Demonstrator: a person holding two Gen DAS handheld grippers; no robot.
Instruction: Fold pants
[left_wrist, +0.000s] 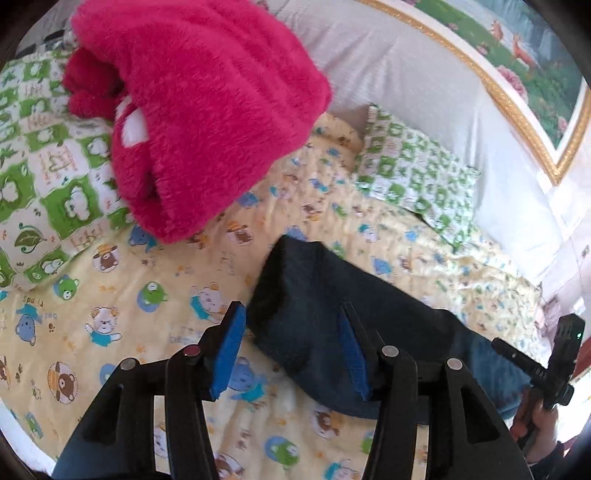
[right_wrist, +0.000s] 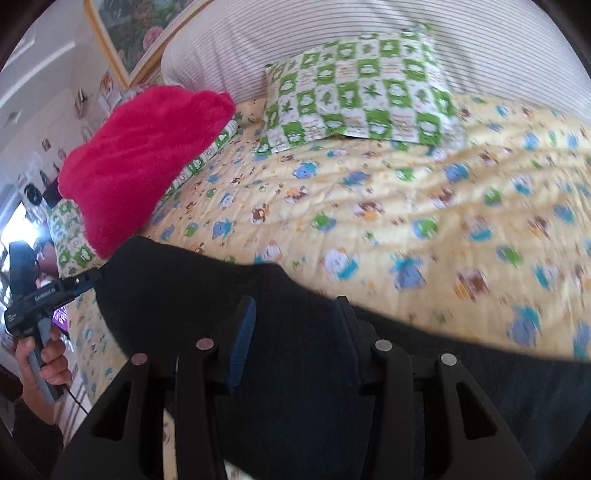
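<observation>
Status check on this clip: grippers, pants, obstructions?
Left gripper open, right gripper open, both over the dark pants. Pants lie folded on the bedspread. Red plush blanket nearby, apart.

The left gripper (left_wrist: 291, 354) is hanging over the yellow bear-print bedspread (left_wrist: 140, 306), its blue-padded jaws standing apart and pressing on nothing. The dark folded pants (left_wrist: 325, 295) are lying on the bedspread, one edge reaching in between the jaws (the right pad is sitting over the cloth, the left over bare bedspread). A fluffy pink garment (left_wrist: 207, 110) is resting toward the head of the bed, overlapping a green-checked pillow (left_wrist: 48, 166). A second green-checked pillow (left_wrist: 417, 177) is leaning by the white headboard (left_wrist: 424, 77). At the right edge, a hand (left_wrist: 535, 421) is gripping the right gripper's handle.
</observation>
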